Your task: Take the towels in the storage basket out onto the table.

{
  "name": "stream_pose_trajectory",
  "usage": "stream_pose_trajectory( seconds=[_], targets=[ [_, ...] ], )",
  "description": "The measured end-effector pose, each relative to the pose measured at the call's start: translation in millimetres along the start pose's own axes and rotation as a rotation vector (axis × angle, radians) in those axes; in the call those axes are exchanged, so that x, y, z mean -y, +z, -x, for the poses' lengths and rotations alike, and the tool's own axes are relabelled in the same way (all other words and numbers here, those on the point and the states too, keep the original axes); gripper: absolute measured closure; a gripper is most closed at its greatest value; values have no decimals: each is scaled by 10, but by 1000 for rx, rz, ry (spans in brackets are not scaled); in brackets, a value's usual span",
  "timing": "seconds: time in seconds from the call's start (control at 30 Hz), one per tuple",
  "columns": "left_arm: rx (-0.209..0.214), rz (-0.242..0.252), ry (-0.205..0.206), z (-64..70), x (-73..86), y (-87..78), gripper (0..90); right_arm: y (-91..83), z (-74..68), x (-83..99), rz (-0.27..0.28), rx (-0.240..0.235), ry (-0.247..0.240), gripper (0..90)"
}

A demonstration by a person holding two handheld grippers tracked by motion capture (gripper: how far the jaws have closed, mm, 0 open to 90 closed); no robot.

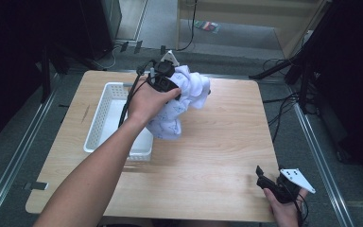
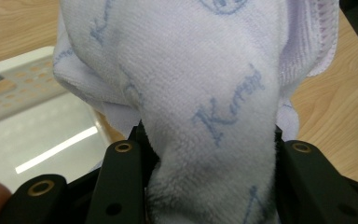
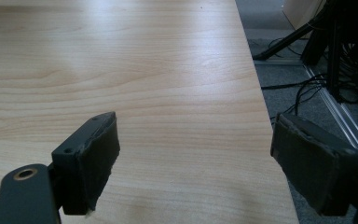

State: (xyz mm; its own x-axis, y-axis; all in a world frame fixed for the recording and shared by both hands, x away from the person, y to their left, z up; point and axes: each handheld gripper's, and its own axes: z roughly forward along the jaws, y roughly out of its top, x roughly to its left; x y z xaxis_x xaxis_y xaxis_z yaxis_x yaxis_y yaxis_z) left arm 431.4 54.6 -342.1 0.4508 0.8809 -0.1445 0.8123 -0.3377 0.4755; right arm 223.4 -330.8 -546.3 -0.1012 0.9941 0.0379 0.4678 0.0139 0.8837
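A white towel (image 1: 179,101) with pale blue print hangs bunched above the far middle of the wooden table (image 1: 217,151). My left gripper (image 1: 177,90) is shut on its upper part, and the cloth droops toward the table beside the basket. In the left gripper view the towel (image 2: 205,84) bulges thickly between the two black jaws of the left gripper (image 2: 209,156). My right gripper (image 1: 268,182) rests low at the table's near right corner. In its own view the right gripper (image 3: 205,161) stands open over bare wood, with nothing between its padded fingers (image 3: 93,158).
A white perforated plastic basket (image 1: 105,101) lies on the left half of the table, just left of the hanging towel; its rim (image 2: 28,81) sits below the cloth. The table's right edge (image 3: 261,116) drops to a floor with cables and metal rails.
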Motion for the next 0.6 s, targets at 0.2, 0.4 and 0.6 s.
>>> stream_pose_trajectory(
  seconds=[0.2, 0.4, 0.6],
  targets=[
    [30, -3, 23, 172, -101, 88, 590, -2, -10, 0, 1, 12, -5, 157],
    [44, -14, 43, 310, -163, 226, 589, -2, -23, 2, 5, 19, -16, 157],
    [56, -29, 53, 406, -172, 447, 584, -2, -27, 1, 3, 23, -18, 158]
  ],
)
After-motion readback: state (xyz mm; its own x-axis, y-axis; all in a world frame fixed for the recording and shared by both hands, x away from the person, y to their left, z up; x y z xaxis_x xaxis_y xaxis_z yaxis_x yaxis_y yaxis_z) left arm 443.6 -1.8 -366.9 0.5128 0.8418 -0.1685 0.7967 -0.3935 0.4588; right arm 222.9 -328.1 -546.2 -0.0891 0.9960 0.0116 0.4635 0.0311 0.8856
